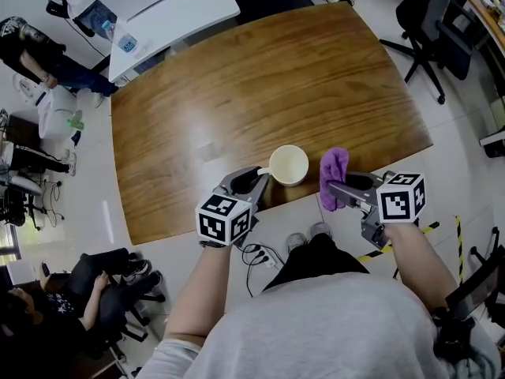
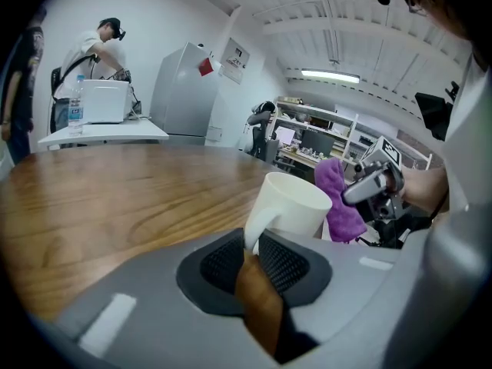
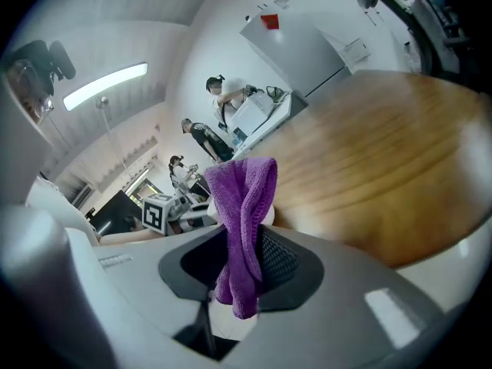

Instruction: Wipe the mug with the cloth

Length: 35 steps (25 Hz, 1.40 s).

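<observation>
A white mug (image 1: 289, 165) is at the front edge of the brown wooden table (image 1: 237, 93), its mouth facing up. My left gripper (image 1: 259, 181) is shut on the mug's handle; in the left gripper view the handle (image 2: 254, 233) sits pinched between the two dark pads, with the mug body (image 2: 296, 206) just beyond. My right gripper (image 1: 335, 186) is shut on a purple cloth (image 1: 333, 176) just right of the mug. In the right gripper view the cloth (image 3: 244, 206) hangs bunched between the pads and hides most of the mug.
A white table (image 1: 170, 6) with a water bottle (image 1: 126, 42) stands beyond the far left corner. Office chairs (image 1: 426, 30) stand at the far right, people (image 1: 87, 290) sit at the left. Cables (image 1: 260, 255) lie on the floor by my feet.
</observation>
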Each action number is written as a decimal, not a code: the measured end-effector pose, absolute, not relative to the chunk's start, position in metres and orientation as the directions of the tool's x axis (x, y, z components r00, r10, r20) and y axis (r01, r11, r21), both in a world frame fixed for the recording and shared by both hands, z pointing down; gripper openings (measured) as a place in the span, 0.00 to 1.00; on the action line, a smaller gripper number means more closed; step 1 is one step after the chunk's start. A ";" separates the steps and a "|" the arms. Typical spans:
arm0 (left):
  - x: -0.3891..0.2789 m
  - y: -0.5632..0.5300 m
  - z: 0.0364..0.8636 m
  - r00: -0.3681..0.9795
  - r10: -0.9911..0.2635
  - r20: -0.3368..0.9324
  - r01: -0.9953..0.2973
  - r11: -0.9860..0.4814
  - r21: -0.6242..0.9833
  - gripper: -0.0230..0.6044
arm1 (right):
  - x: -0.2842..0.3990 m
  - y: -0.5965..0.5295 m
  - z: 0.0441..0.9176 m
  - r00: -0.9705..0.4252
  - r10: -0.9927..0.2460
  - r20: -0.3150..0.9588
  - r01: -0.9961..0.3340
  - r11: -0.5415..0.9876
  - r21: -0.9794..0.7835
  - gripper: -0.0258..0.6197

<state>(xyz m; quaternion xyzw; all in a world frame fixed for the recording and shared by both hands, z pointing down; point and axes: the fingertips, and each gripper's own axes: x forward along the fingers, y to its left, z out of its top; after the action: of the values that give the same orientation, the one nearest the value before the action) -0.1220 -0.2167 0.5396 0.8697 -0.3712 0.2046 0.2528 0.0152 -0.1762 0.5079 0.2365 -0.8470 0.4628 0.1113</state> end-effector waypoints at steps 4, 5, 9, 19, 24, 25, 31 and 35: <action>-0.121 -0.218 0.538 0.640 -0.547 0.540 -0.753 -0.587 0.298 0.13 | 0.013 -0.199 0.496 -0.877 -0.311 0.367 -0.477 0.460 -0.749 0.21; -0.120 -0.219 0.538 0.639 -0.547 0.541 -0.754 -0.586 0.298 0.13 | 0.009 -0.202 0.496 -0.883 -0.303 0.358 -0.464 0.456 -0.759 0.21; -0.119 -0.221 0.537 0.633 -0.549 0.545 -0.758 -0.584 0.292 0.13 | -0.010 -0.208 0.501 -0.915 -0.252 0.316 -0.400 0.447 -0.800 0.21; -0.124 -0.230 0.543 0.630 -0.558 0.540 -0.765 -0.565 0.309 0.11 | -0.016 -0.211 0.560 -0.852 -0.079 0.518 -0.486 0.488 -0.725 0.21; -0.126 -0.233 0.544 0.629 -0.561 0.538 -0.767 -0.562 0.310 0.10 | -0.016 -0.213 0.558 -0.853 -0.040 0.520 -0.471 0.488 -0.735 0.21; -0.125 -0.233 0.544 0.631 -0.561 0.536 -0.765 -0.563 0.312 0.10 | -0.015 -0.214 0.555 -0.855 -0.043 0.517 -0.468 0.494 -0.733 0.21; -0.124 -0.233 0.546 0.642 -0.543 0.541 -0.755 -0.571 0.323 0.10 | -0.007 -0.238 0.506 -0.864 -0.065 0.500 -0.422 0.636 -0.646 0.21; -0.123 -0.234 0.545 0.646 -0.538 0.541 -0.751 -0.572 0.329 0.10 | -0.013 -0.248 0.489 -0.857 -0.020 0.514 -0.377 0.704 -0.602 0.21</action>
<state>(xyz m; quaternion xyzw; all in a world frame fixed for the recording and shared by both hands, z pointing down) -0.1232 -0.2337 0.5452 0.8649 -0.3727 0.1947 0.2740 -0.0130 -0.2484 0.4889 0.1115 -0.8905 0.3683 0.2426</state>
